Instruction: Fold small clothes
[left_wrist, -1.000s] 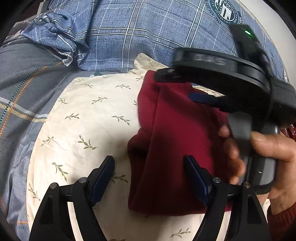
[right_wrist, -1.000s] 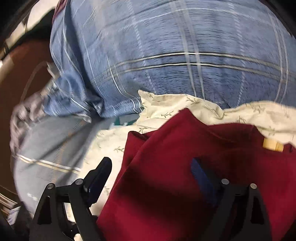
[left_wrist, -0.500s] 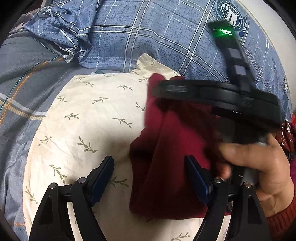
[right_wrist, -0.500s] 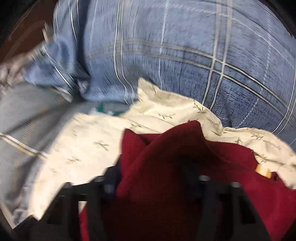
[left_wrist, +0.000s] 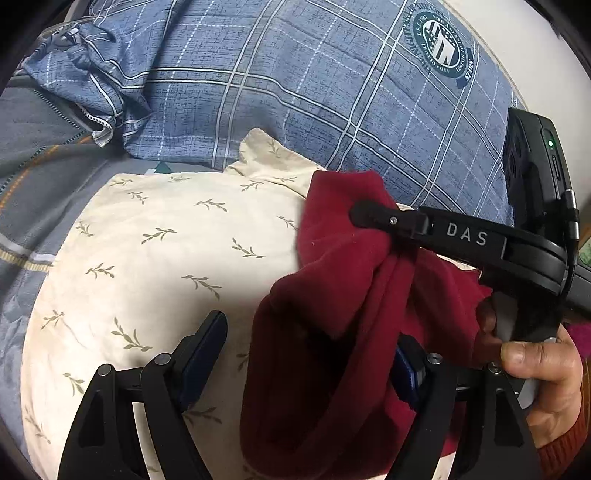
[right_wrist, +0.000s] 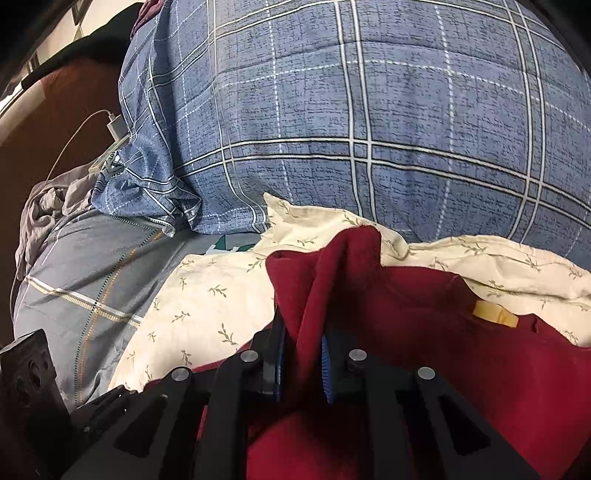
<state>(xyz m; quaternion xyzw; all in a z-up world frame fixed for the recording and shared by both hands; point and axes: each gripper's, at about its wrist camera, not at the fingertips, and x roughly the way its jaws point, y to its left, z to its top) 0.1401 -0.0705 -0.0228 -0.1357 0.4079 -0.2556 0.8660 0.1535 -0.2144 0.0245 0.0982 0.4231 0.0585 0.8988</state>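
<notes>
Two tools are on this fold: my left tool (left_wrist: 310, 354) gapes wide, one finger over the cream leaf-print pillow (left_wrist: 166, 258) and the other tucked against the dark red garment (left_wrist: 332, 362), while my right tool (right_wrist: 301, 354) is pinched tight on a raised fold of that garment. I'd carry the pinched edge across evenly, using the left to pin the cloth flat. Beyond, the blue plaid quilt (right_wrist: 369, 129) crowds the far edge and could snag the fold.
</notes>
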